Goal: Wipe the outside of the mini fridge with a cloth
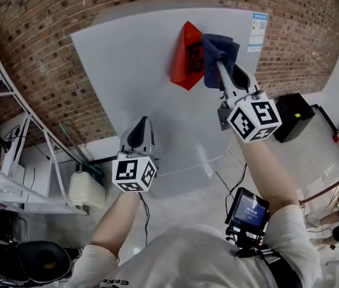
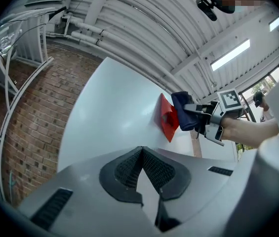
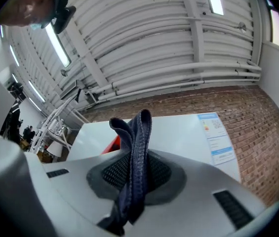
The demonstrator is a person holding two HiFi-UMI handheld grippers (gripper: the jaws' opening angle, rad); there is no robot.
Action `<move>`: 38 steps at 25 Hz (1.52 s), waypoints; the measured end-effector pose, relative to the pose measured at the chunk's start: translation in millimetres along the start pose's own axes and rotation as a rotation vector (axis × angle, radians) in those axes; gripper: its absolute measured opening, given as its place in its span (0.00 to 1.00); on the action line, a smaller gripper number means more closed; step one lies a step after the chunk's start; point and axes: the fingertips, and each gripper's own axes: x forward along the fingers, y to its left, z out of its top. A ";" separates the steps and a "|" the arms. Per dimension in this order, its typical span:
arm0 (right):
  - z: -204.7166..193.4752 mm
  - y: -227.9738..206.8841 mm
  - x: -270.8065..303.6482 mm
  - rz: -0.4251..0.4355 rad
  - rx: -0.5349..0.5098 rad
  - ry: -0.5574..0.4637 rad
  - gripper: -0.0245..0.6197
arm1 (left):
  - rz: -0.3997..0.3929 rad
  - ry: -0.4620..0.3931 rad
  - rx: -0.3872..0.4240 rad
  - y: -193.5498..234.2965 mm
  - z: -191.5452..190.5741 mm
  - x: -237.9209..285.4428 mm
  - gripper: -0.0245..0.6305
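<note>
The white mini fridge stands against a brick wall, with a red diamond sticker on its upper front. My right gripper is shut on a dark blue cloth, which it holds against the fridge just right of the sticker. In the right gripper view the cloth hangs folded between the jaws. My left gripper is lower and to the left, close to the fridge front. In the left gripper view its pads meet at the tip with nothing between them. The same view shows the cloth beside the sticker.
An energy label sits at the fridge's top right corner. A metal shelf rack stands at the left, with a white container on the floor beside it. A black box sits at the right. A small screen device hangs near the right arm.
</note>
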 end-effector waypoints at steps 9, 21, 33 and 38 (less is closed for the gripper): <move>-57.8 171.3 33.8 0.205 0.070 0.074 0.14 | 0.111 0.018 -0.002 96.2 26.1 -54.0 0.04; -119.9 252.8 64.6 0.218 0.053 0.169 0.14 | 0.134 0.057 -0.006 140.3 23.6 -92.7 0.04; -134.2 157.4 23.5 0.031 0.012 0.218 0.14 | 0.026 0.064 -0.058 88.5 9.8 -49.7 0.04; -133.4 97.0 6.2 -0.019 -0.018 0.232 0.14 | -0.026 0.070 -0.075 44.7 -1.9 -15.5 0.04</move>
